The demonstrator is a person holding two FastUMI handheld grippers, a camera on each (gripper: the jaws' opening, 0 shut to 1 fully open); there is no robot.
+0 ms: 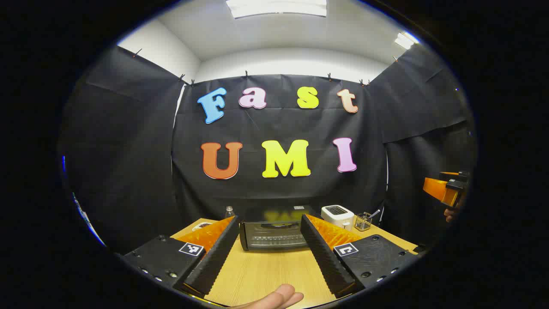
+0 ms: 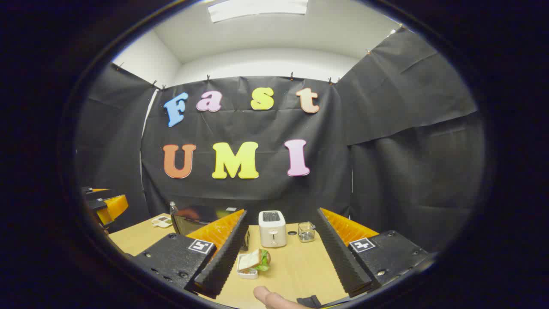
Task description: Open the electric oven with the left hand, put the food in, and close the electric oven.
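Note:
The black electric oven (image 1: 274,234) stands on the wooden table straight ahead of my left gripper (image 1: 269,219), its glass door closed. That gripper is open, short of the oven, with nothing between its fingers. In the right gripper view the oven (image 2: 193,219) sits at the left, partly hidden behind one finger. The food, a sandwich with lettuce on a small white dish (image 2: 253,262), lies on the table just ahead of my open right gripper (image 2: 282,212), nearer its left finger. Each gripper also appears at the edge of the other's view: the right gripper (image 1: 446,189) and the left gripper (image 2: 105,201).
A white toaster (image 2: 272,229) and a small wire holder (image 2: 306,231) stand behind the sandwich, right of the oven. A bottle (image 1: 229,211) and a small plate (image 1: 201,225) sit left of the oven. A person's fingertip (image 1: 276,297) shows at the bottom.

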